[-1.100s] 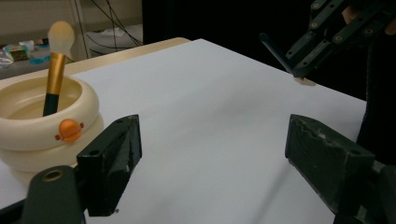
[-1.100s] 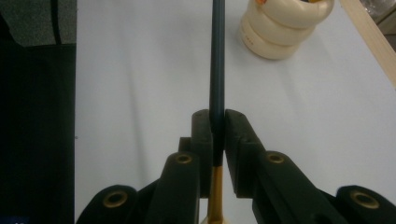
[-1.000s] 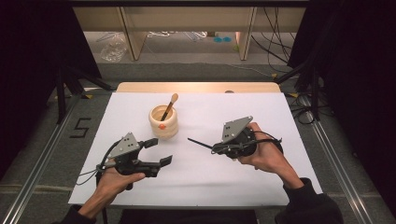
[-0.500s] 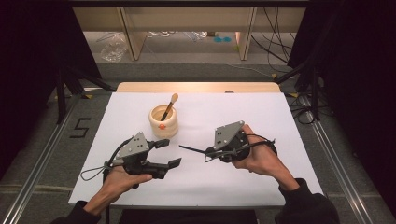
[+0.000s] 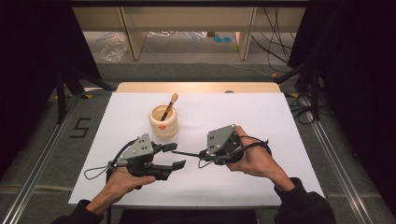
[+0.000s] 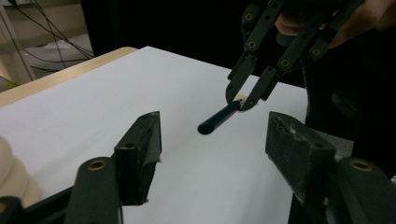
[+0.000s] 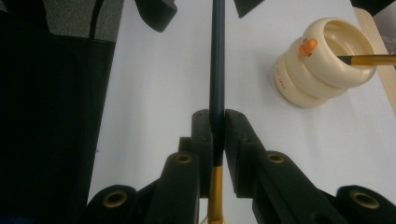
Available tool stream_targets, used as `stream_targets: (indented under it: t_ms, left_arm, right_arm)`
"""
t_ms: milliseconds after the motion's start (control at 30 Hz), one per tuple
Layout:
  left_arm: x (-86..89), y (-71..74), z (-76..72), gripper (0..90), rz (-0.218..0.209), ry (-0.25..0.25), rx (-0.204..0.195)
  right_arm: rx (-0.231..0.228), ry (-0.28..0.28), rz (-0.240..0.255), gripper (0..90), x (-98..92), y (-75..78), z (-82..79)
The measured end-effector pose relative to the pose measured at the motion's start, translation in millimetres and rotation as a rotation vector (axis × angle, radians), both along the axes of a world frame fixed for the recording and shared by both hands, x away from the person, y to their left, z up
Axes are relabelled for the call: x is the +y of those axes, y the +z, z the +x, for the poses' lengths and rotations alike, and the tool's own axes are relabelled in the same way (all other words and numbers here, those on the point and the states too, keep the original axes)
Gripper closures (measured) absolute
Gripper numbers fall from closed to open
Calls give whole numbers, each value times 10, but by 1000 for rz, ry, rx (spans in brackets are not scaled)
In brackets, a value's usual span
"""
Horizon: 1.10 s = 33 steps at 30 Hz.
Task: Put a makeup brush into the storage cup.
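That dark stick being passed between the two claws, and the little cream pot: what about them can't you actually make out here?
- Dark brush: its far tip is cut off by the top edge of the right gripper view; in the left gripper view the right gripper covers its other end.
- Cream pot: its inside is too small in the high view; its own wall hides the bottom in the right gripper view.
- Second brush: its lower end is hidden inside the pot.

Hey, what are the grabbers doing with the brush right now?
Right gripper shut on dark brush. Left gripper open, jaws just closing, brush tip between them untouched. Path clear.
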<state>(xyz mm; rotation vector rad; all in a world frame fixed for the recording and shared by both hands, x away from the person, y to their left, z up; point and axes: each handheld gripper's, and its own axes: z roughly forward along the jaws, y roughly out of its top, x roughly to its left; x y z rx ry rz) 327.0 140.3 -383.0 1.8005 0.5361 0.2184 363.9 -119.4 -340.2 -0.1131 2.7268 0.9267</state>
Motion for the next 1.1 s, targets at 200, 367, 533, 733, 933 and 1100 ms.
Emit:
stream_targets:
  t_ms: [200,367,533,733,933,1100]
  left_arm:
    - [-11,15,-17,487,-4,-25,-19]
    - [-8,33,-27,587,11,-54,-38]
    - [-8,42,-31,640,14,-73,-42]
    - [4,48,-30,706,19,-95,-37]
    - [9,46,-22,763,19,-112,-27]
    - [23,50,-18,823,3,-123,-10]
  right_arm:
    - [-21,32,-13,833,39,0,-2]
    - [-20,41,-16,833,45,11,-17]
    - [-23,53,-32,833,51,19,-38]
    - [-32,66,-31,833,51,26,-51]
    - [-41,82,-41,833,49,30,-63]
    - [-49,102,-35,833,55,26,-55]
